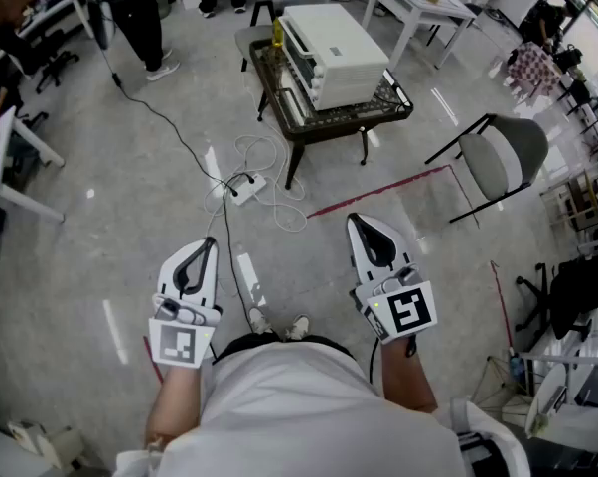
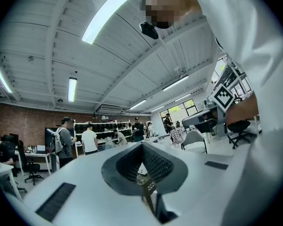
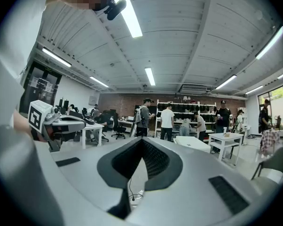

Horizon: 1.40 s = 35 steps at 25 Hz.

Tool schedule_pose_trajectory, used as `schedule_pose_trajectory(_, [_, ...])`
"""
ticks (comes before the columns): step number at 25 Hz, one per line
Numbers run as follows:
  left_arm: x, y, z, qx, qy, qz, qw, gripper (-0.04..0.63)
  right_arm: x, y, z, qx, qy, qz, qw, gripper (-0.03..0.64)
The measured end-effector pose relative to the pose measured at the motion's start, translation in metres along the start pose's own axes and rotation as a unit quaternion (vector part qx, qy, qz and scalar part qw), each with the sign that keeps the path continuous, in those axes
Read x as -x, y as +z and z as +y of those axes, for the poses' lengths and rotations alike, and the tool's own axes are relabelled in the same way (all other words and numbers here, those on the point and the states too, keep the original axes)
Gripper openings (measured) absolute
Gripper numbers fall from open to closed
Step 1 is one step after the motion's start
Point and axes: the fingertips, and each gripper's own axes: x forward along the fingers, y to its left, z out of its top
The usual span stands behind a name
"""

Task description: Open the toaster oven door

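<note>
The white toaster oven (image 1: 331, 40) stands on a low dark table (image 1: 309, 127) at the top middle of the head view, several steps ahead of me; its door looks closed. Both grippers are held level close to my body, far from the oven. The left gripper (image 1: 212, 242) (image 2: 142, 145) has its jaws together with nothing between them. On the other side, the right gripper (image 1: 353, 220) (image 3: 141, 140) is likewise shut and empty. Through the gripper views I see only the room beyond the jaw tips.
A power strip with looped cables (image 1: 247, 185) lies on the floor between me and the table. A red tape line (image 1: 378, 192) crosses the floor, and a grey chair (image 1: 503, 157) stands at right. People (image 1: 145, 18) stand at the back left, with white desks around.
</note>
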Motion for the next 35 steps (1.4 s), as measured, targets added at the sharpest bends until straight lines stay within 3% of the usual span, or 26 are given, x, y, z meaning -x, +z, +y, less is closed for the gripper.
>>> schedule_pose_trajectory(7, [-0.002, -0.01, 0.015, -0.032, 0.0, -0.002, 0.9995, 0.017, -0.007, -0.002, 0.016, 0.006, -0.001, -0.001, 1.0, 0.021])
schedule_pose_trajectory(11, [0.002, -0.015, 0.023, 0.019, 0.021, -0.008, 0.9996, 0.017, -0.009, -0.001, 0.02, -0.016, 0.009, -0.013, 1.0, 0.021])
schedule_pose_trajectory(14, [0.008, -0.025, 0.024, 0.009, 0.014, 0.001, 0.9999, 0.017, -0.012, -0.007, 0.02, -0.019, 0.004, -0.002, 1.0, 0.021])
schedule_pose_trajectory(18, [0.014, -0.039, 0.029, 0.065, 0.02, 0.002, 0.9977, 0.017, -0.018, -0.01, 0.02, -0.014, -0.005, 0.016, 1.0, 0.021])
schedule_pose_trajectory(21, [0.013, -0.056, 0.033, 0.069, 0.008, 0.011, 0.9975, 0.017, -0.024, -0.015, 0.023, -0.018, -0.014, 0.025, 0.999, 0.021])
schedule_pose_trajectory(28, [-0.015, -0.08, 0.04, 0.085, -0.01, 0.013, 0.9962, 0.017, -0.05, -0.043, 0.012, -0.035, -0.022, 0.052, 0.998, 0.021])
schedule_pose_trajectory(35, [-0.096, -0.109, 0.062, 0.08, -0.023, 0.038, 0.9958, 0.017, -0.132, -0.058, -0.054, -0.052, -0.017, 0.043, 0.998, 0.021])
